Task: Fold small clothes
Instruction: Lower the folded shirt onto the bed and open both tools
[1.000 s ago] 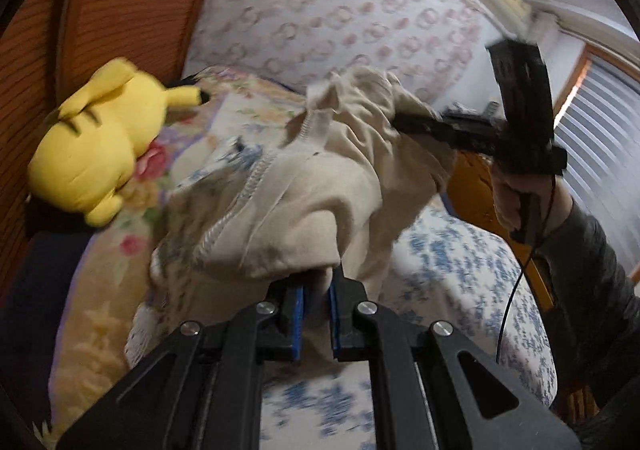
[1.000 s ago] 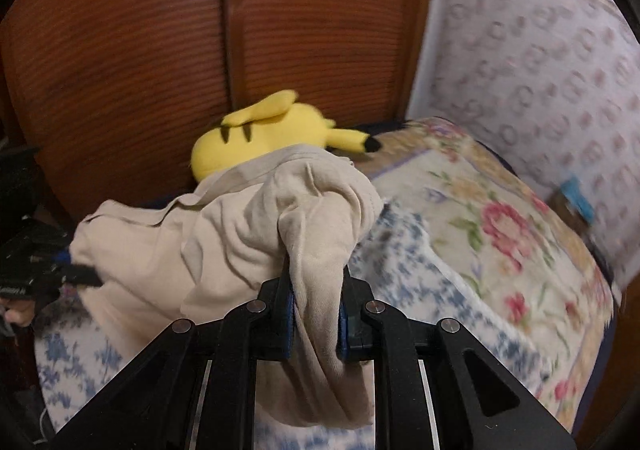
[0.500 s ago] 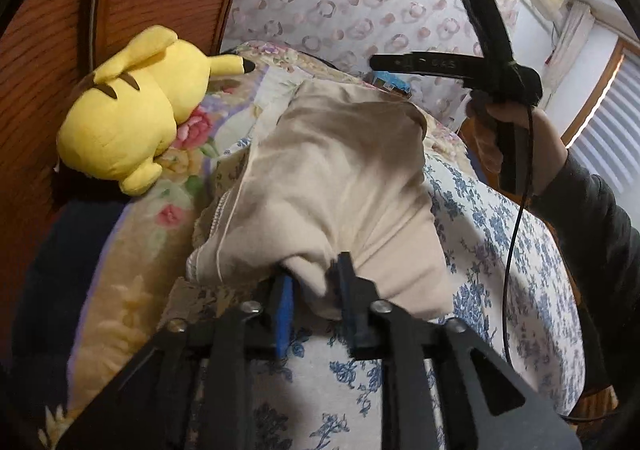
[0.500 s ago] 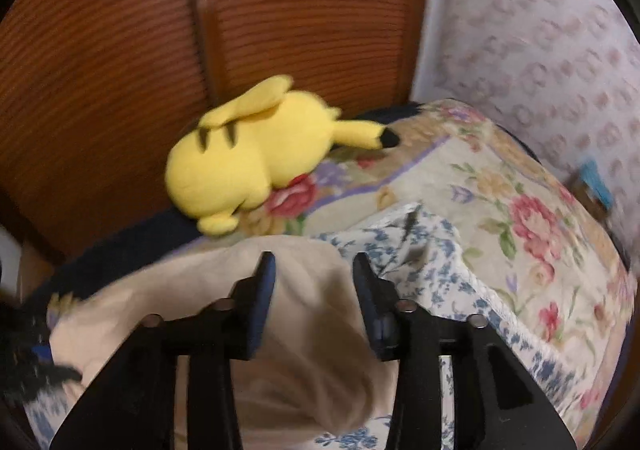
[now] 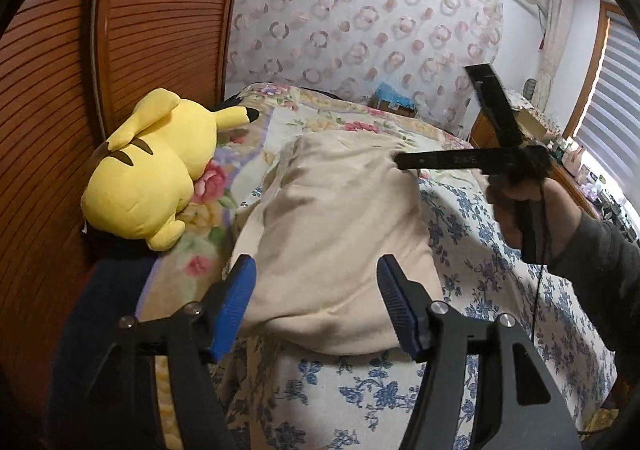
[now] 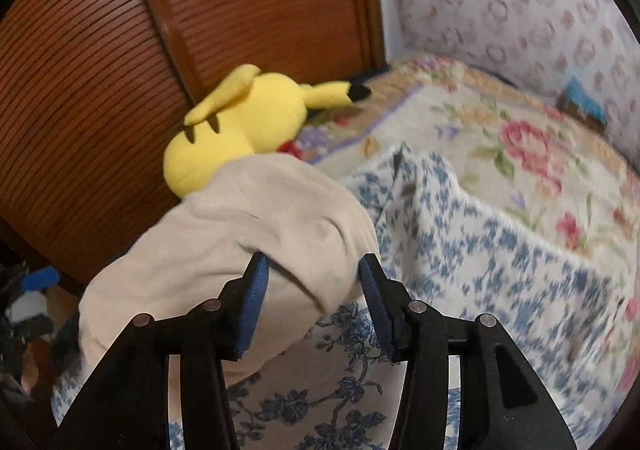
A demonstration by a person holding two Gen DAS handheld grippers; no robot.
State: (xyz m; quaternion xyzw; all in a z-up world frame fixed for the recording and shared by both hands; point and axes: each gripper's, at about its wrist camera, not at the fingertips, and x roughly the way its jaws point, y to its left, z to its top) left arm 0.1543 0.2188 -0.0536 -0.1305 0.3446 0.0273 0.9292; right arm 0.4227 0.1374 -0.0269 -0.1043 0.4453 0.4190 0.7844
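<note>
— Garment first: where did we have that beige garment (image 5: pixel 340 234) at this point?

— Lying in a soft, doubled-over heap on the blue-flowered bedspread (image 5: pixel 500 262), beside the rose-patterned quilt (image 6: pixel 532 154). The bed was the biggest thing around us, with the louvred wooden door (image 5: pixel 132 50) behind it and the patterned wall (image 5: pixel 360 22) further along.

— And the yellow plush toy (image 5: pixel 152 174)?

— Near the far edge of the cloth, up against the door. From our right wrist view the beige fabric overlapped its lower part, though we could not tell whether the two were touching.

— What were our hands doing?

— Letting go. Our left gripper (image 5: pixel 316 300) had its jaws opening, the blue pads either side of the near fold and clear of it. Our right gripper (image 6: pixel 312 300) was opening too, a loose flap of cloth lying between the pads (image 6: pixel 256 302) with nothing pinched.

— So how far along did we judge ourselves?

— We reckoned one fold was laid down: the piece looked doubled, with a rounded near edge. But it was puffy and uneven, so we judged smoothing and at least one more fold remained before it could count as neatly done.
</note>
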